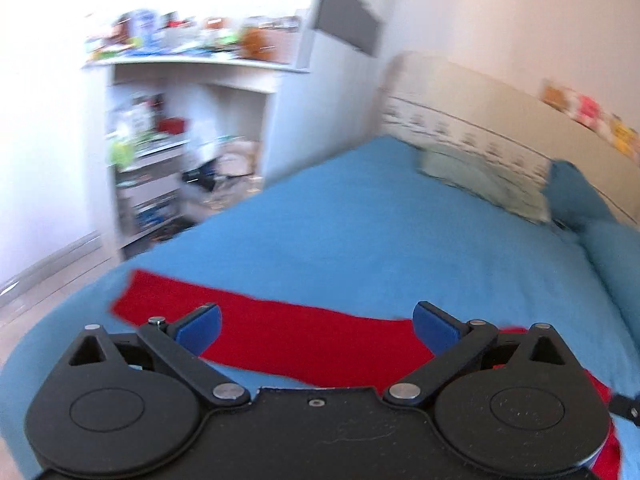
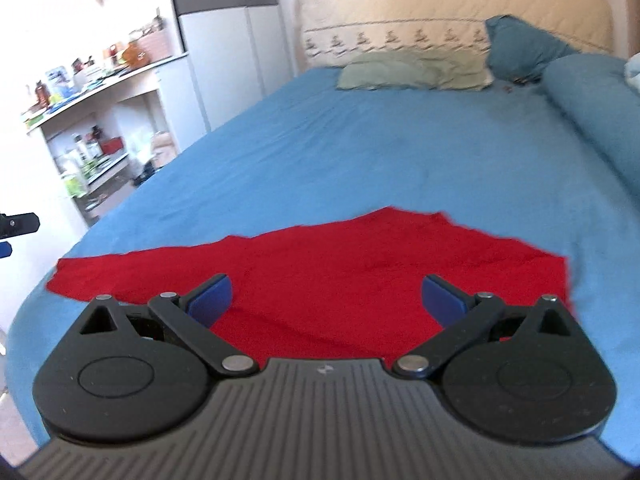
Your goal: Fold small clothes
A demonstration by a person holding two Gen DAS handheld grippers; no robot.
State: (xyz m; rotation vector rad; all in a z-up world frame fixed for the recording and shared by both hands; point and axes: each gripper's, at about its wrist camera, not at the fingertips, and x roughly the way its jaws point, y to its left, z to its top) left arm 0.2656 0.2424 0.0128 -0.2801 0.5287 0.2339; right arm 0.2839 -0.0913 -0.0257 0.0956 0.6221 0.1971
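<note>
A red garment (image 2: 340,272) lies flat on the blue bed sheet (image 2: 360,152) near the bed's foot. Its long strip also shows in the left wrist view (image 1: 300,340). My left gripper (image 1: 316,326) is open and empty, held above the garment's left part. My right gripper (image 2: 326,298) is open and empty, held above the garment's middle. Both pairs of blue pads stand wide apart. A bit of the left gripper (image 2: 16,226) shows at the right wrist view's left edge.
A pale green pillow (image 2: 412,70) and blue pillows (image 2: 524,46) lie at the headboard (image 2: 440,4). A rolled blue blanket (image 2: 592,112) runs along the right side. White cluttered shelves (image 2: 92,120) and a wardrobe (image 2: 224,48) stand left of the bed.
</note>
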